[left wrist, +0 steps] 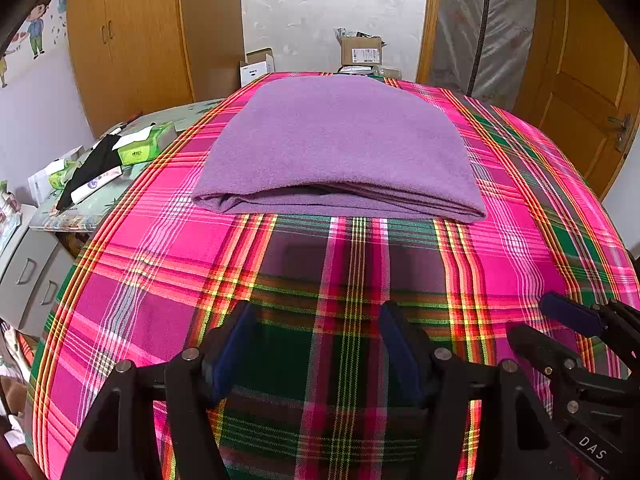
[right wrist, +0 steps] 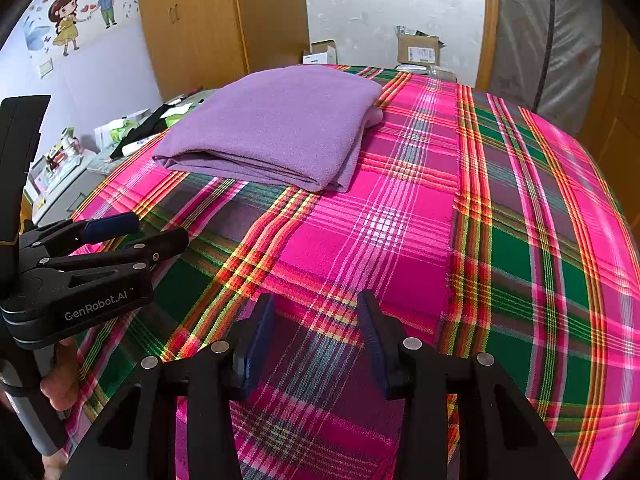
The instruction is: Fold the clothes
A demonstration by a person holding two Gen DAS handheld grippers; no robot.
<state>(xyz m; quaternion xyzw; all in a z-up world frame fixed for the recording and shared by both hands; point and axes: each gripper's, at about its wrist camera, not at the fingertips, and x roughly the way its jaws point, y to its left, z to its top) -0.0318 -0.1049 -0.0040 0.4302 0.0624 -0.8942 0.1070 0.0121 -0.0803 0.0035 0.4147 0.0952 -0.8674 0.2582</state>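
A purple garment [left wrist: 340, 148] lies folded into a thick rectangle on the pink and green plaid cloth [left wrist: 320, 264] covering the table; it also shows in the right wrist view [right wrist: 272, 124], at the far left part of the cloth [right wrist: 400, 220]. My left gripper [left wrist: 318, 320] is open and empty, hovering over the plaid well short of the garment's near folded edge. My right gripper [right wrist: 316, 312] is open and empty, over the plaid to the right of the garment. The right gripper shows at the left wrist view's right edge [left wrist: 560, 320], and the left gripper at the right wrist view's left [right wrist: 136, 232].
A side cabinet [left wrist: 36, 272] left of the table holds tissue packs [left wrist: 144, 148], a black cloth and small items. Cardboard boxes [left wrist: 362, 50] stand beyond the table's far edge. Wooden wardrobe [left wrist: 132, 40] at back left, wooden door [left wrist: 580, 92] at right.
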